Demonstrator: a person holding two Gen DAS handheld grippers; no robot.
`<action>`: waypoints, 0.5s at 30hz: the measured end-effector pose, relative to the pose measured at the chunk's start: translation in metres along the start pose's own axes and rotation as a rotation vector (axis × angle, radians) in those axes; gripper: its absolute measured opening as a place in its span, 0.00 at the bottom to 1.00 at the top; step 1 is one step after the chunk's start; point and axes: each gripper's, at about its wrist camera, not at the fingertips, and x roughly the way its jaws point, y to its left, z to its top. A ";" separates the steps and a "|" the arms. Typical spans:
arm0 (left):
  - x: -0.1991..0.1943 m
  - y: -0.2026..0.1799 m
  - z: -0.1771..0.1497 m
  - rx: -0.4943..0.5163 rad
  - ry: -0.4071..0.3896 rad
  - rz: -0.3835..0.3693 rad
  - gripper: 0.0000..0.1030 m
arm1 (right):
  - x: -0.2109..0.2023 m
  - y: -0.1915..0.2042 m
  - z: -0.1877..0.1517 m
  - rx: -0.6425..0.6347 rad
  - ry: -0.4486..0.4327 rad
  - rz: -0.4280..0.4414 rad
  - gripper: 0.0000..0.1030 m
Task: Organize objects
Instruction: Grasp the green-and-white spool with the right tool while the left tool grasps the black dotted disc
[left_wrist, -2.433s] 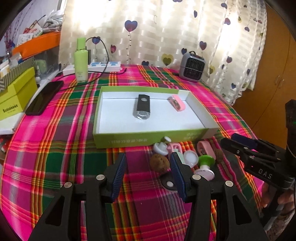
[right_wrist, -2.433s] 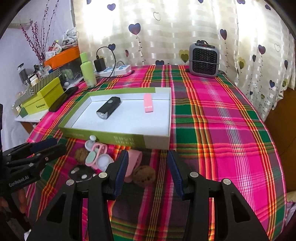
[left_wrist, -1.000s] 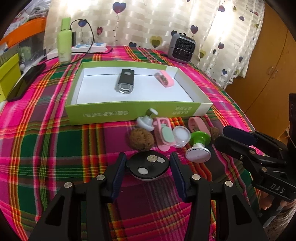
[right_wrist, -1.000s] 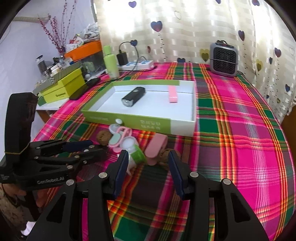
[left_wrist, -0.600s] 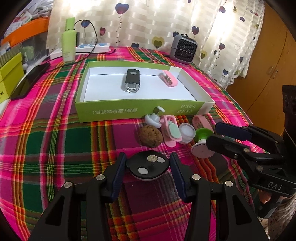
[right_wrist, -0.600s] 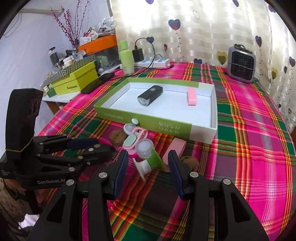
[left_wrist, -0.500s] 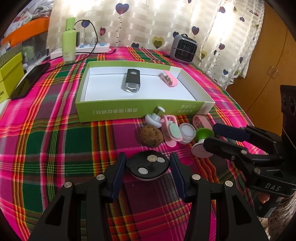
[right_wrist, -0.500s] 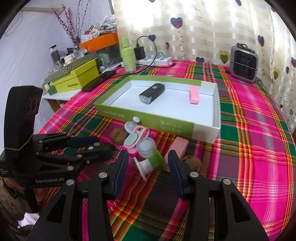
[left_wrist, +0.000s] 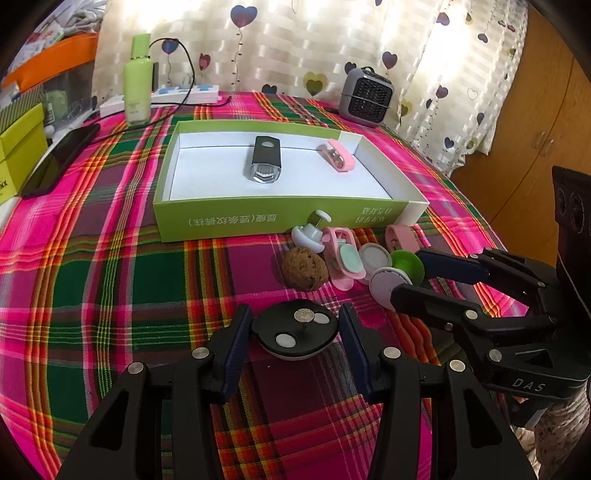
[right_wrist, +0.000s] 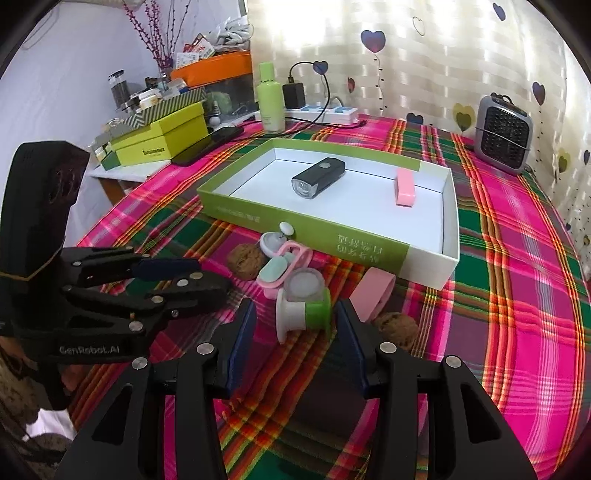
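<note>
My left gripper (left_wrist: 295, 332) is shut on a round black disc (left_wrist: 295, 326) with small silver spots, near the front of the plaid tablecloth. My right gripper (right_wrist: 295, 325) stands open around a green-and-white knob (right_wrist: 304, 315) that lies on its side, with a gap at the left pad. A green box (left_wrist: 229, 221) behind holds a black flashlight (left_wrist: 264, 162) and a pink clip (left_wrist: 340, 157). In front of the box lie a walnut (left_wrist: 304, 267), a pink-and-mint piece (left_wrist: 343, 258), a white jar (left_wrist: 375, 254) and a small white knob (left_wrist: 308, 232).
A second walnut (right_wrist: 397, 326) and a pink band (right_wrist: 371, 291) lie right of the right gripper. At the back stand a green bottle (left_wrist: 137, 79), a power strip (left_wrist: 184, 94) and a grey heater (left_wrist: 365, 96). A phone (left_wrist: 59, 162) and yellow-green boxes (right_wrist: 159, 136) sit left.
The left gripper came around the black disc and then stayed put with it. The right gripper slid in until the green-and-white knob lay centred between its fingers, rolling slightly.
</note>
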 end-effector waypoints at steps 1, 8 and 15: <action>0.000 0.000 0.000 0.001 -0.001 0.000 0.46 | 0.001 0.000 0.001 0.006 0.002 -0.004 0.44; 0.000 0.000 -0.002 0.007 -0.002 0.000 0.46 | 0.015 0.000 -0.002 0.019 0.053 -0.067 0.44; -0.001 0.001 -0.002 0.008 -0.003 0.005 0.46 | 0.014 -0.003 0.000 0.043 0.041 -0.056 0.44</action>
